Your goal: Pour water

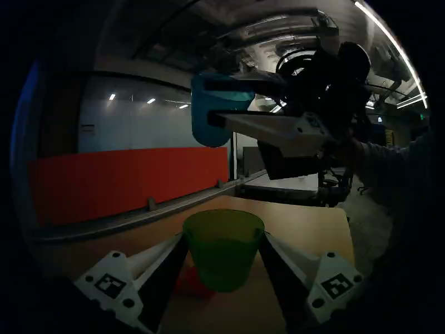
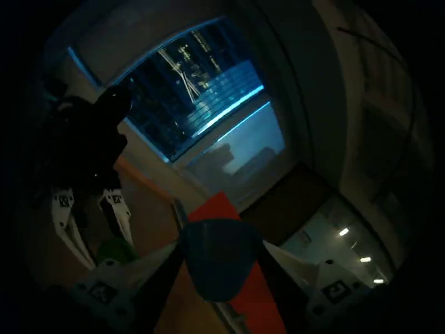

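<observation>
- Your left gripper (image 1: 223, 239) has its jaws part way open, and both fingers press against the sides of the green cup (image 1: 223, 257).
- The green cup is translucent plastic and narrows toward its base. It stands upright with its round rim facing up. The light is too dim to tell whether it holds any water.
- It sits over the near part of the pale wooden table (image 1: 311, 228). You cannot tell whether its base touches the top. A small red object (image 1: 192, 285) lies on the table just beside its lower left edge.
- Your right gripper (image 2: 219, 245) is also part way open, with one finger clamped on each side of the blue cup (image 2: 218, 263).
- The blue cup is opaque and has the same tapered shape. In the left gripper view it is up high, above the green cup and a little to its left, tipped onto its side.
- In the right gripper view the left gripper is at the far left, fingers pointing down, with the green cup between them.
- An orange wall panel (image 1: 128, 178) runs behind the table, and a sleeve (image 1: 400, 167) shows at the right edge.
</observation>
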